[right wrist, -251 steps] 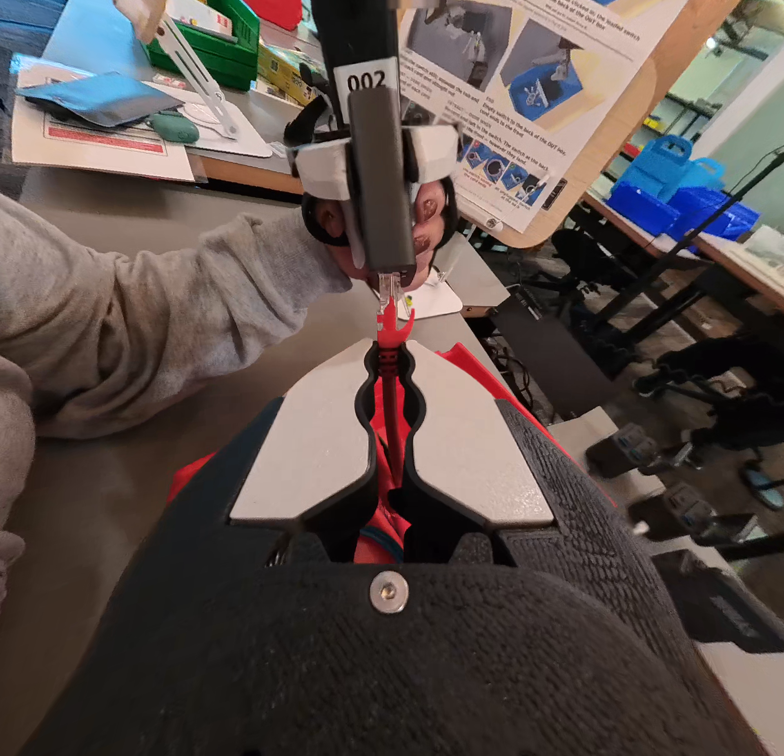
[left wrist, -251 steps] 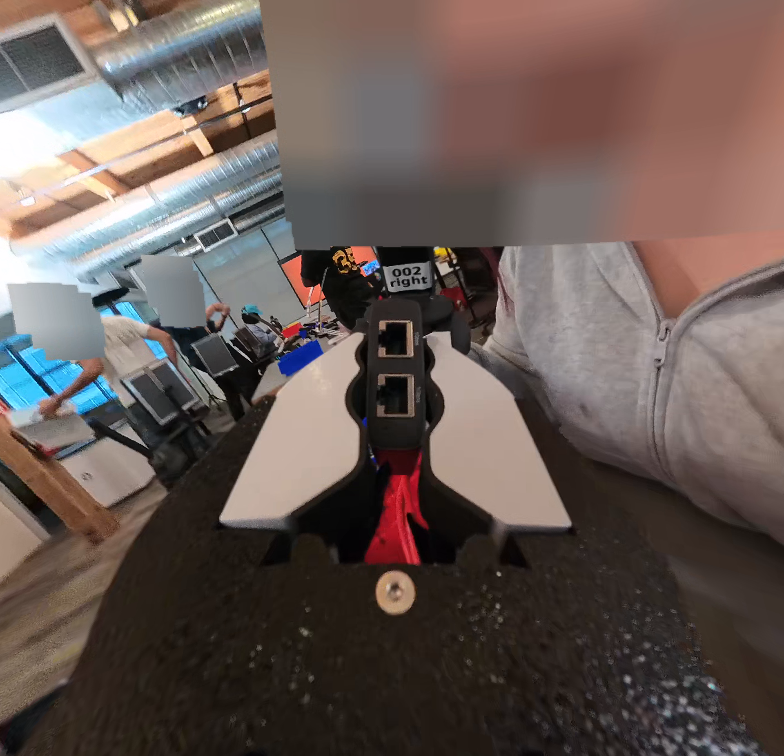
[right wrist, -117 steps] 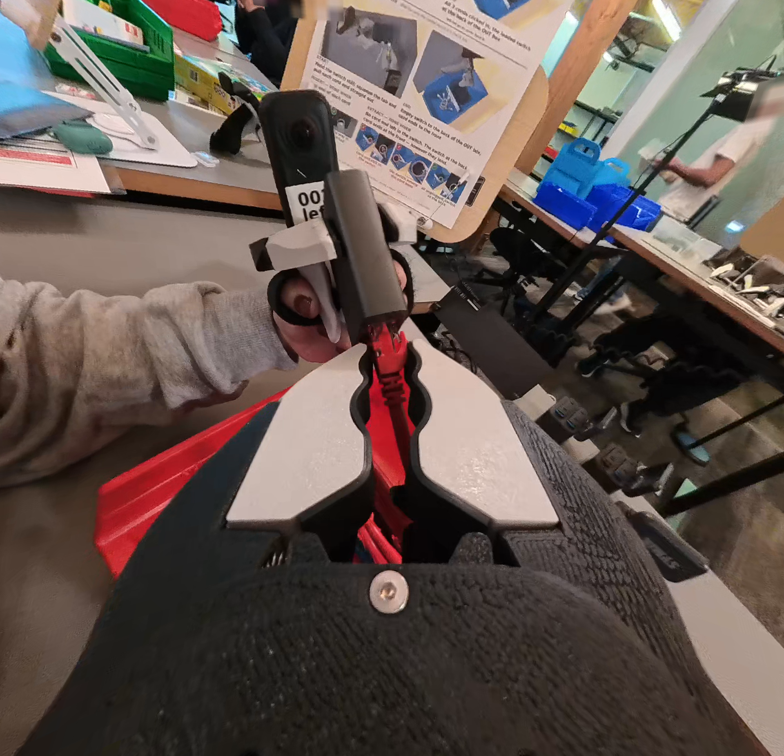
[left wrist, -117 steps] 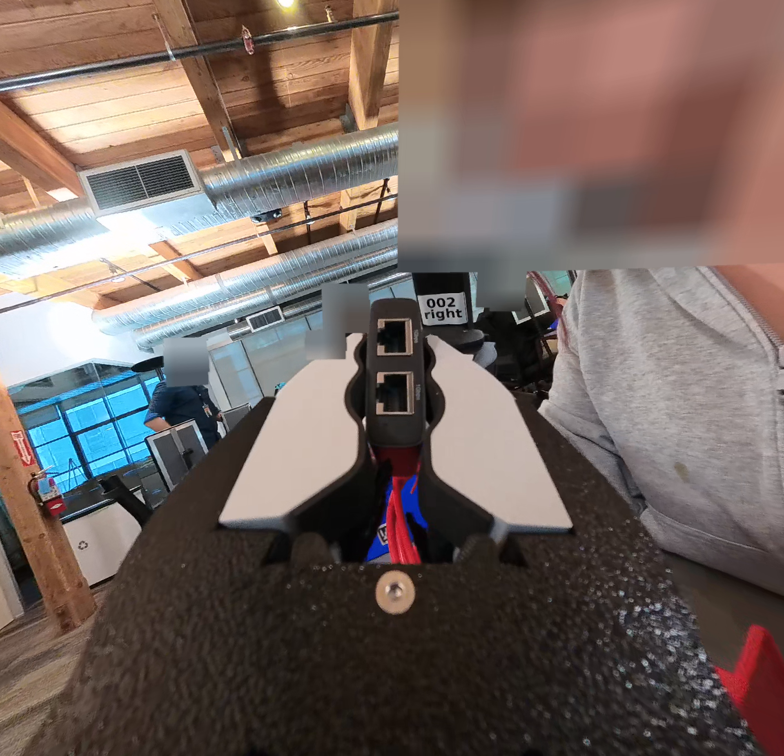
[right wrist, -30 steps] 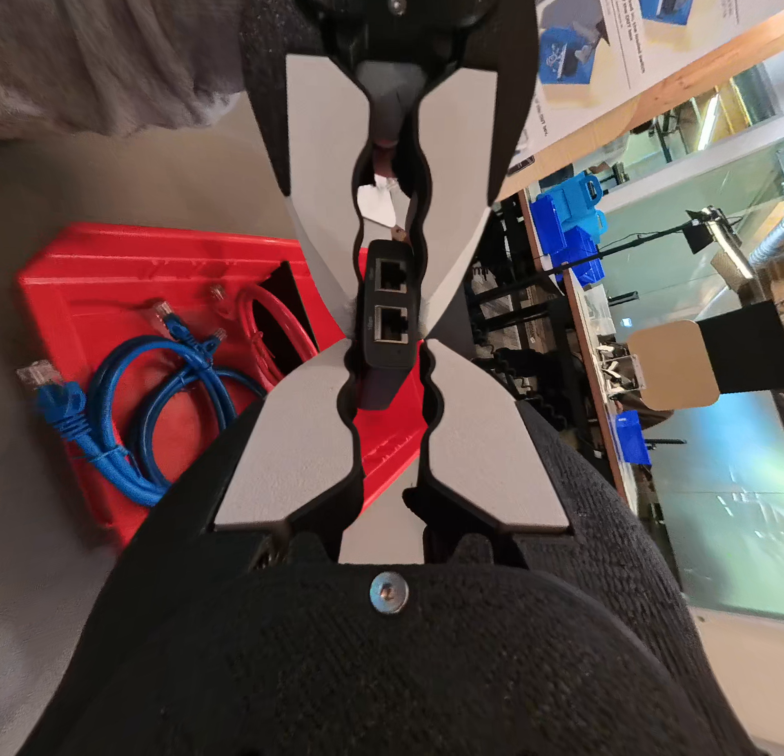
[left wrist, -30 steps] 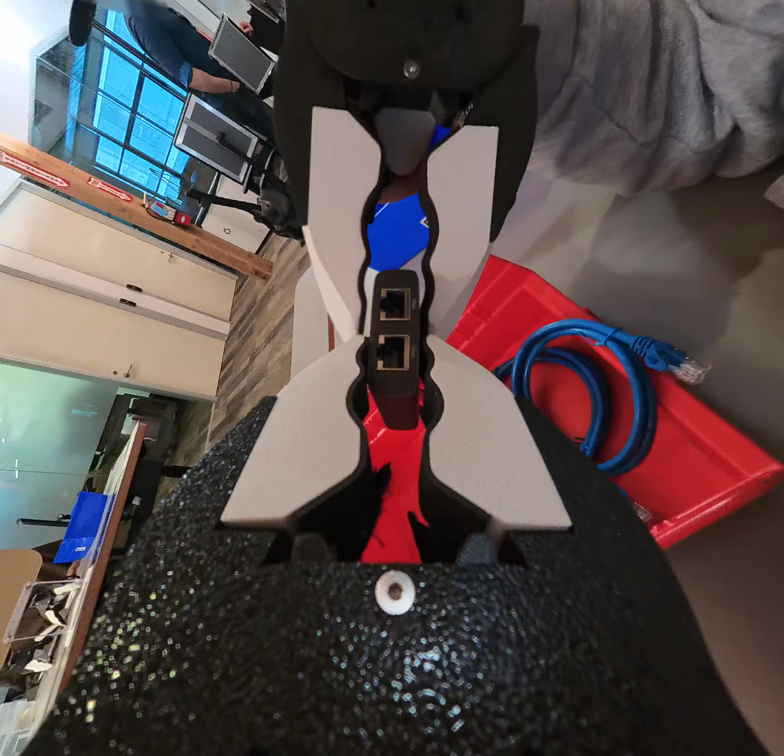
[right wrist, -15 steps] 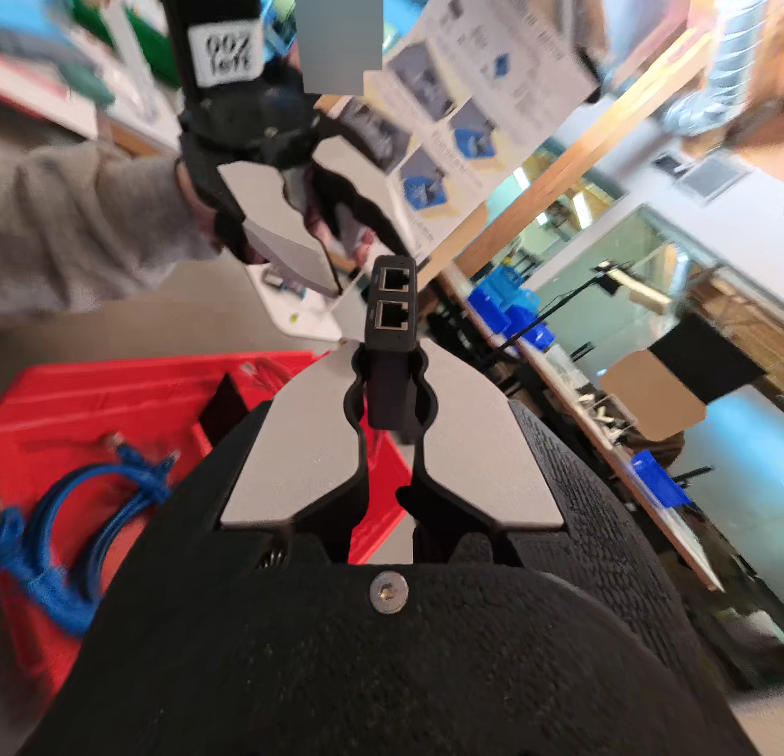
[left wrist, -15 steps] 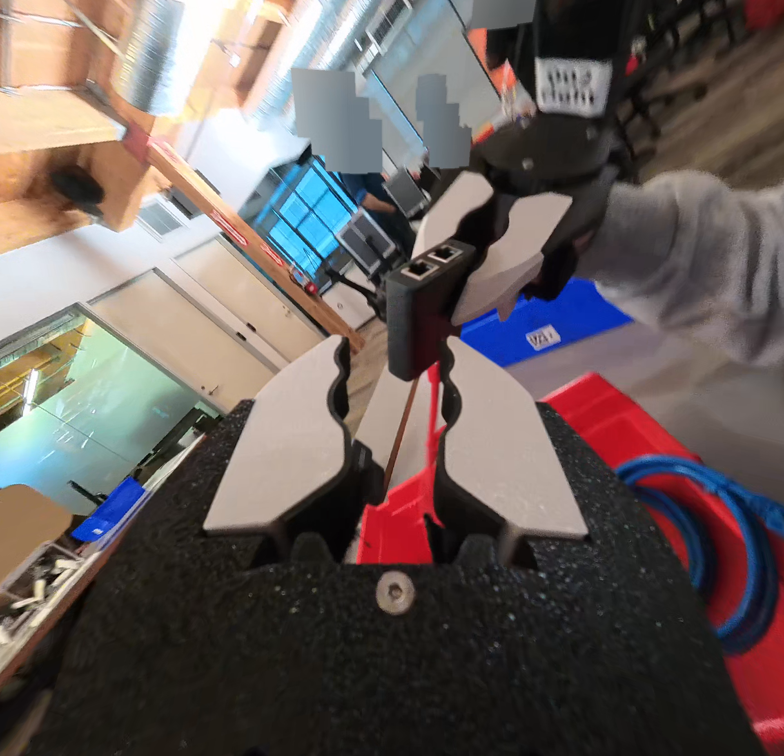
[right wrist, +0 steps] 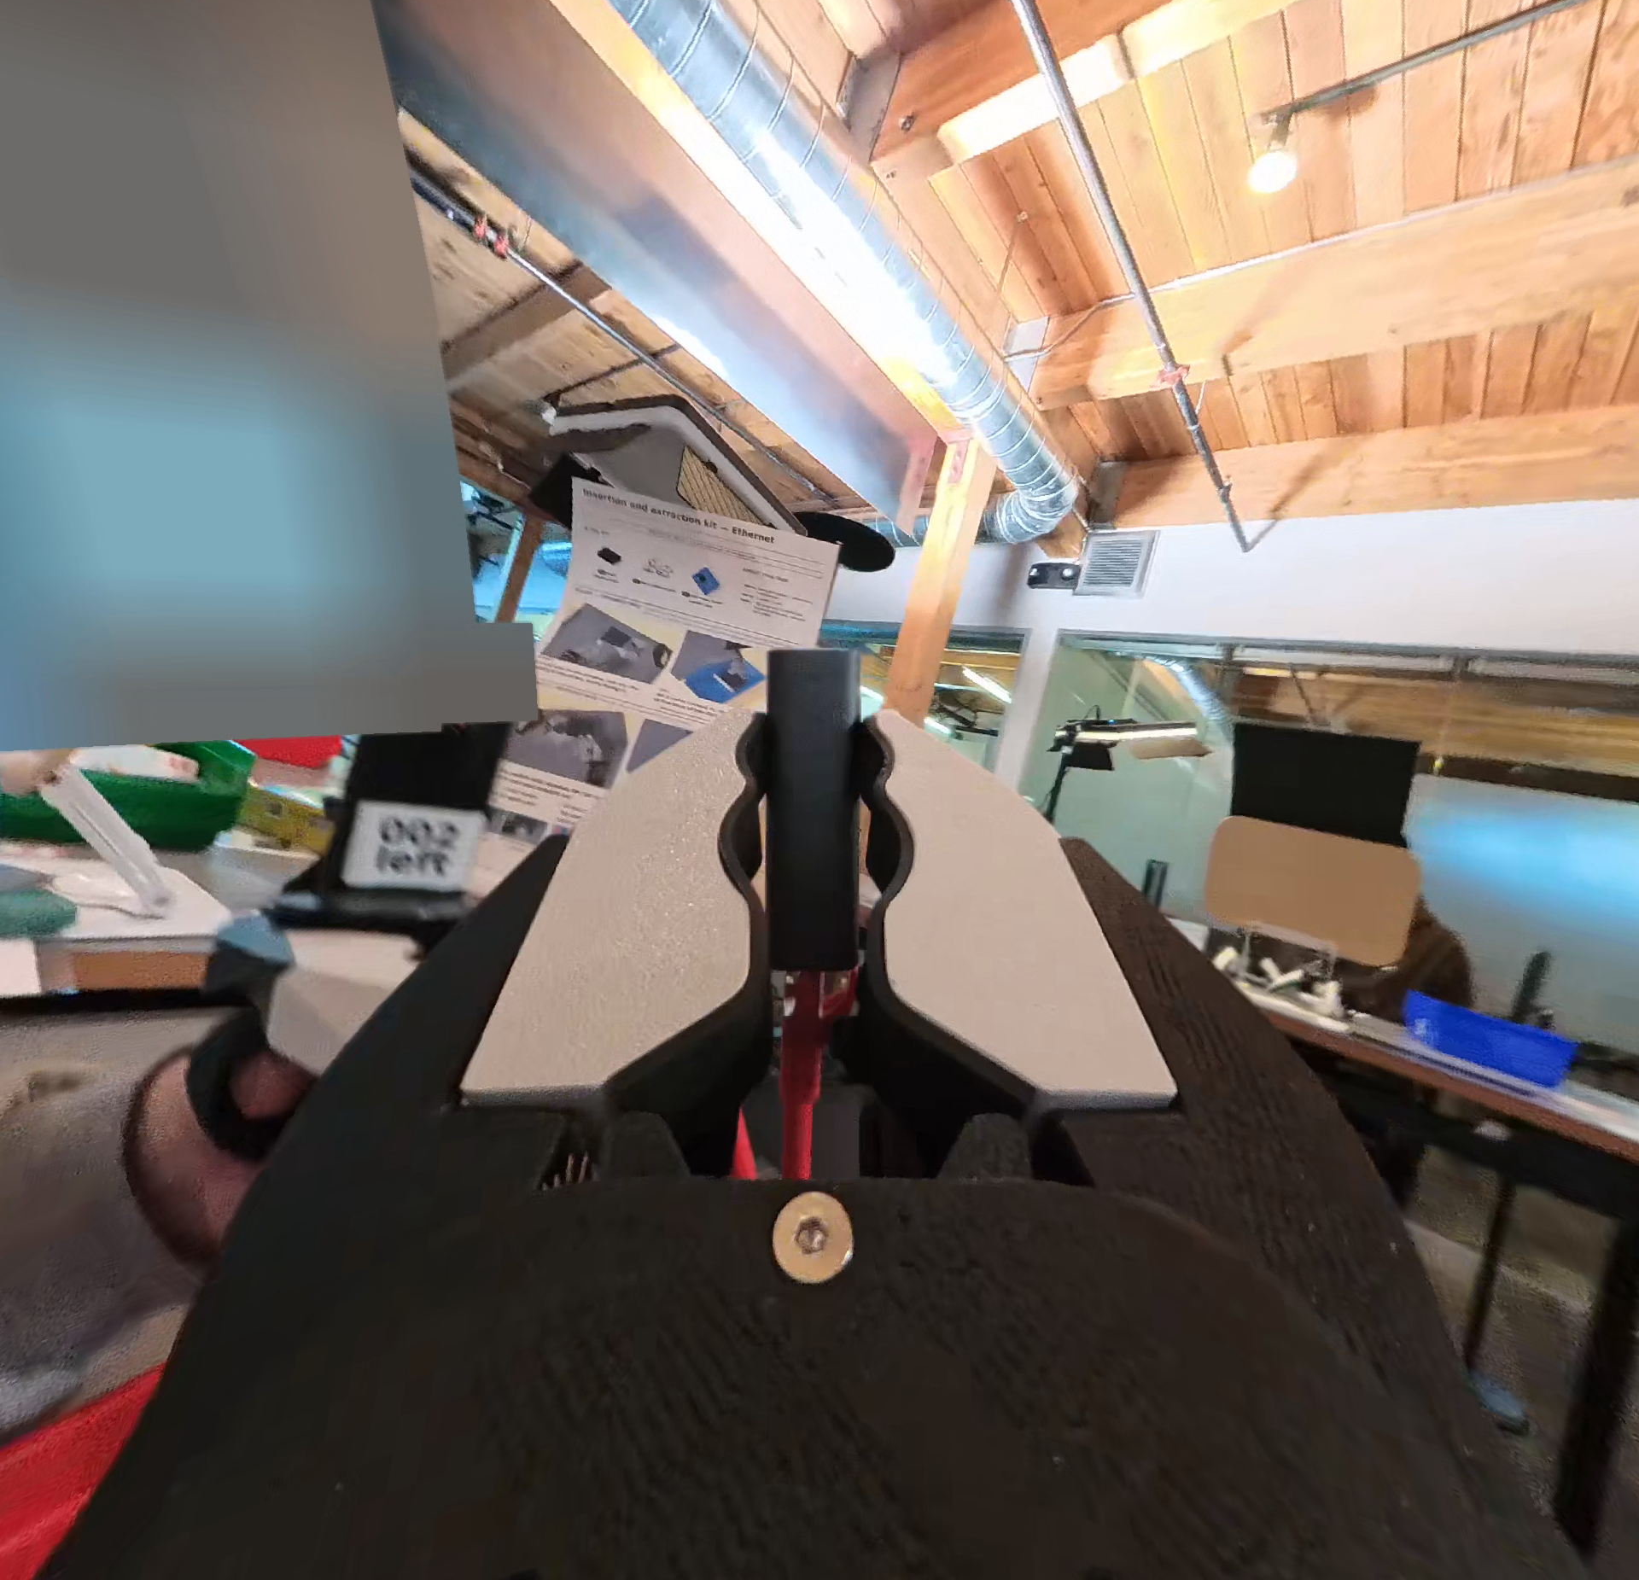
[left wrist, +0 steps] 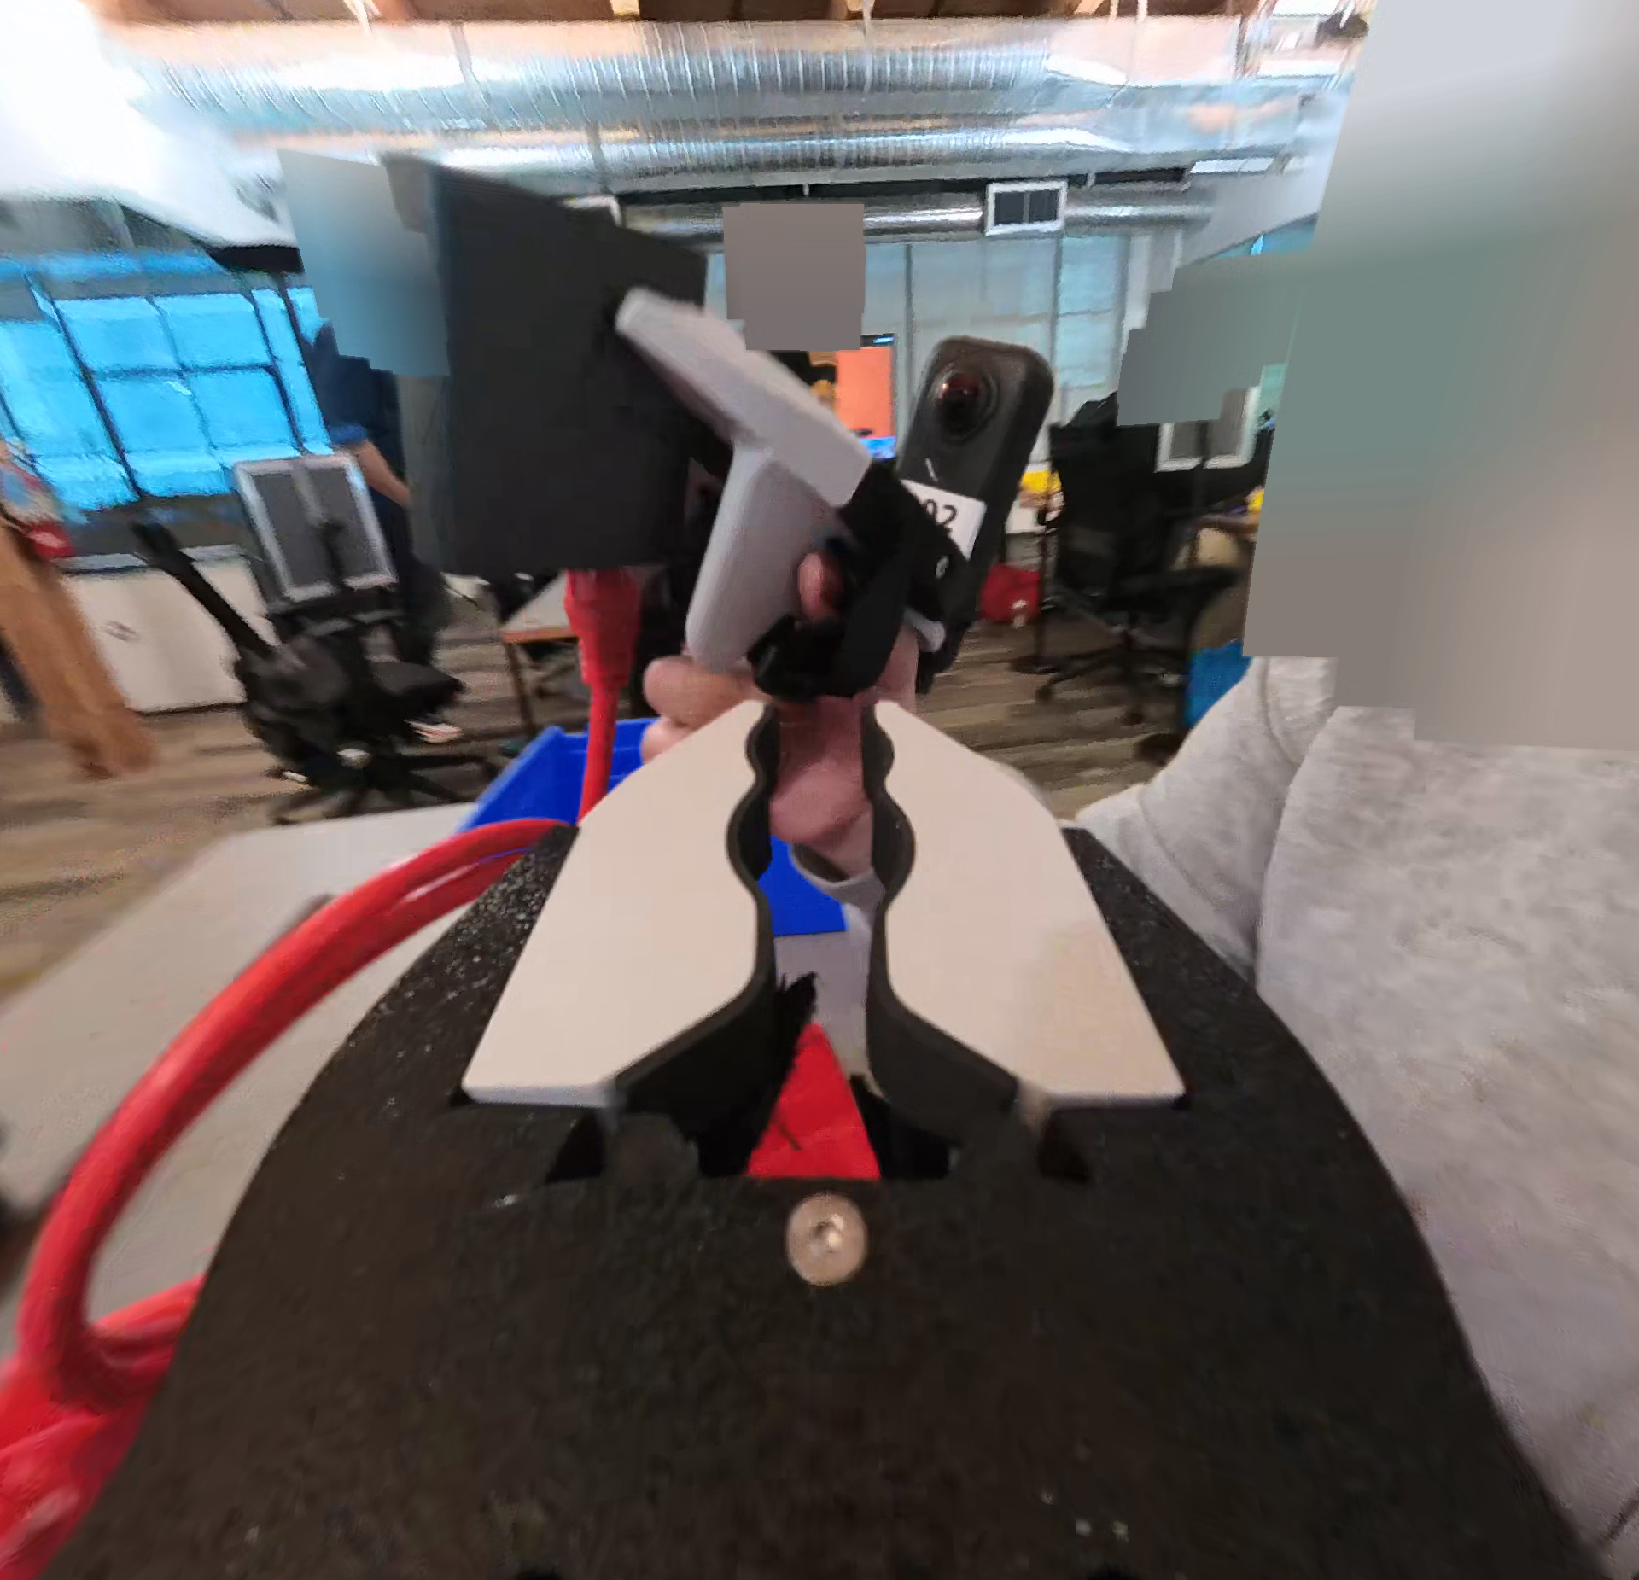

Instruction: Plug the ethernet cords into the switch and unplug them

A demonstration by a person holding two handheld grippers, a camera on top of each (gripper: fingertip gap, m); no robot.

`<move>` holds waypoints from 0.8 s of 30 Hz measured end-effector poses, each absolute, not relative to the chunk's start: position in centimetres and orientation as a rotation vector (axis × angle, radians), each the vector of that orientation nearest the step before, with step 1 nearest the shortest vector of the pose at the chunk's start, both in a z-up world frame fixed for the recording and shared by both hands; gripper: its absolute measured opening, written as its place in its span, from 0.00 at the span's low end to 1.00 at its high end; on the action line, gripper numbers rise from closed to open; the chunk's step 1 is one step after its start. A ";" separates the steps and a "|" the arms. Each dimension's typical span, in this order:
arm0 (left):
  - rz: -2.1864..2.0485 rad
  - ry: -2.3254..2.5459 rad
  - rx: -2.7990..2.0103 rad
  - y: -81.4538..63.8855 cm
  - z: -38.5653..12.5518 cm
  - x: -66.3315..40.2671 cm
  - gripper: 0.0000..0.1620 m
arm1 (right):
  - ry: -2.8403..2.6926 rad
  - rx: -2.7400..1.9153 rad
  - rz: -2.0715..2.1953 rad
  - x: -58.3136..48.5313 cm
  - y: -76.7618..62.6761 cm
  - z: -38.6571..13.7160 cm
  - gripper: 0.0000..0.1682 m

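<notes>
My right gripper [right wrist: 811, 726] is shut on a small black adapter box [right wrist: 811, 810] and holds it upright in the air. A red cable [right wrist: 798, 1085] is plugged into the box's lower end and runs down between the fingers. In the left wrist view the same box [left wrist: 550, 402] is up ahead in the right gripper's grey fingers [left wrist: 763, 482]. The red cable [left wrist: 266, 961] hangs from it and loops to the left. My left gripper [left wrist: 818, 726] is open and empty, just below the hand that holds the right gripper.
A grey table [left wrist: 133, 961] lies below, with a blue bin [left wrist: 550, 775] at its far edge and a red bin [right wrist: 53, 1466] close underneath. A poster board [right wrist: 692, 615] and a green bin [right wrist: 133, 792] stand behind. A person in a grey sweater [left wrist: 1419, 1005] is at the right. Spacing between my two grippers at the tips: around 9 cm.
A second ago both grippers were shut on the box. My left gripper has let go and dropped away. My right gripper has lifted and turned the box, red cable attached.
</notes>
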State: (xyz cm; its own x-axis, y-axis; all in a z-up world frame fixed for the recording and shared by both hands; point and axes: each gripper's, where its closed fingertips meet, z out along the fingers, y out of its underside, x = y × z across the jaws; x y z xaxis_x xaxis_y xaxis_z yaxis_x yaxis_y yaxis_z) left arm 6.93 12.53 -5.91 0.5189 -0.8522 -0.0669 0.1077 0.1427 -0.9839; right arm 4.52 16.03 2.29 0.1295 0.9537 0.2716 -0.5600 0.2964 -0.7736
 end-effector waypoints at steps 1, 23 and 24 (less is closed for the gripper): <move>-0.863 0.738 -1.260 13.0 -6.5 7.4 0.10 | -0.850 -0.575 1.212 4.4 16.0 2.3 0.10; -0.041 0.781 -1.417 18.0 -10.1 0.1 0.24 | -0.879 -0.556 1.272 4.5 15.0 2.5 0.10; 0.024 0.764 -1.412 18.3 -9.9 -0.6 0.19 | -0.896 -0.554 1.251 4.5 15.0 2.4 0.10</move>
